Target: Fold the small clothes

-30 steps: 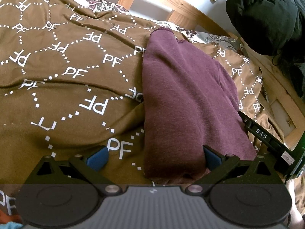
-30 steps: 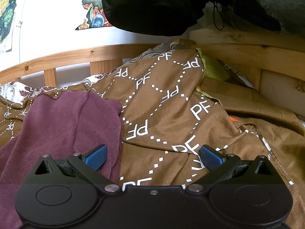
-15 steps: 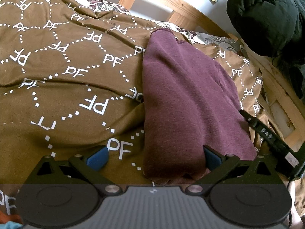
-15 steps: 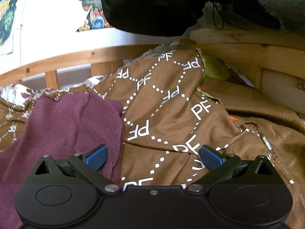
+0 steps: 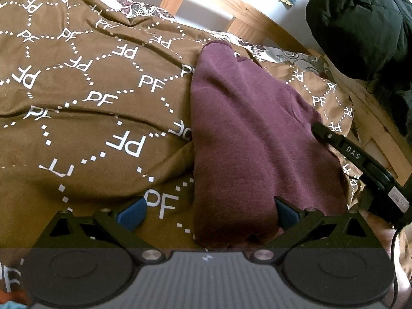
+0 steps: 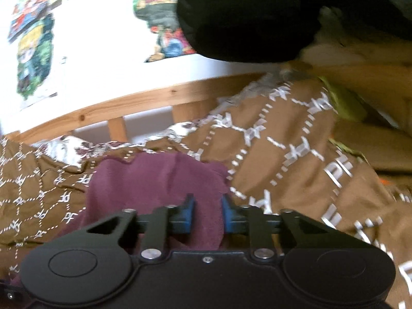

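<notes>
- The maroon garment (image 5: 247, 139) is a soft, fuzzy knit, folded lengthwise into a long narrow shape.
- It lies on the brown patterned bedspread (image 5: 85, 118), its near end rounded and doubled over, its far end reaching toward the wooden bed frame (image 5: 260, 23).

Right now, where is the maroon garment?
The maroon garment lies on the brown PF-print blanket, right of centre in the left wrist view. The right tool pinches its edge, below the wooden bed rail.

Lit softly by daylight; left wrist view sharp, right wrist view smeared by motion blur; fisheye-bent at edges throughout.
</notes>
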Action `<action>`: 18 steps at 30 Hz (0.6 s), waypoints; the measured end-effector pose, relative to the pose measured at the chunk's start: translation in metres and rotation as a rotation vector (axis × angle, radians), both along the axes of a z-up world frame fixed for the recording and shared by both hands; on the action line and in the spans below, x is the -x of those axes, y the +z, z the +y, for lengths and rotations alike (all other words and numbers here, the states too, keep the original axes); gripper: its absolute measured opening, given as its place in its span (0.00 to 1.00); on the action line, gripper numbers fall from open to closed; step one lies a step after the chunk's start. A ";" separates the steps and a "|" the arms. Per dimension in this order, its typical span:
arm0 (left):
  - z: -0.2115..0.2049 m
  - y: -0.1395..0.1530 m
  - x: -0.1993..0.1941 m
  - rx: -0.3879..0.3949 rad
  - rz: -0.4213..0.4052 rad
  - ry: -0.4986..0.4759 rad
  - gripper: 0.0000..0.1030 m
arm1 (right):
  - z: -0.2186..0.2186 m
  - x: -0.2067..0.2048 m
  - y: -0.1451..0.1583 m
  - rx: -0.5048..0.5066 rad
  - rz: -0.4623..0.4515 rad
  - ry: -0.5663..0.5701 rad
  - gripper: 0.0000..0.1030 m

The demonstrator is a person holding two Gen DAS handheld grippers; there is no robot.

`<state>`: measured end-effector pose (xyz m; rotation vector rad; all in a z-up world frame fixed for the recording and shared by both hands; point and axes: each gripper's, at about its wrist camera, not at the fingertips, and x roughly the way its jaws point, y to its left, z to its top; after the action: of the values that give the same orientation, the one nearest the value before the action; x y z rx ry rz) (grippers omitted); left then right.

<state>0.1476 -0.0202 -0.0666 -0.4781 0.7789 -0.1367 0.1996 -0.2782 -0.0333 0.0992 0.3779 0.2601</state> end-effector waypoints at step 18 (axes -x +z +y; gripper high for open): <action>0.000 -0.001 -0.001 0.001 -0.009 0.000 1.00 | -0.025 -0.020 0.001 -0.096 0.042 0.000 0.23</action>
<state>0.1489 -0.0201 -0.0672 -0.4783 0.7699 -0.1396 0.2196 -0.3035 -0.0324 0.1992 0.4071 0.2762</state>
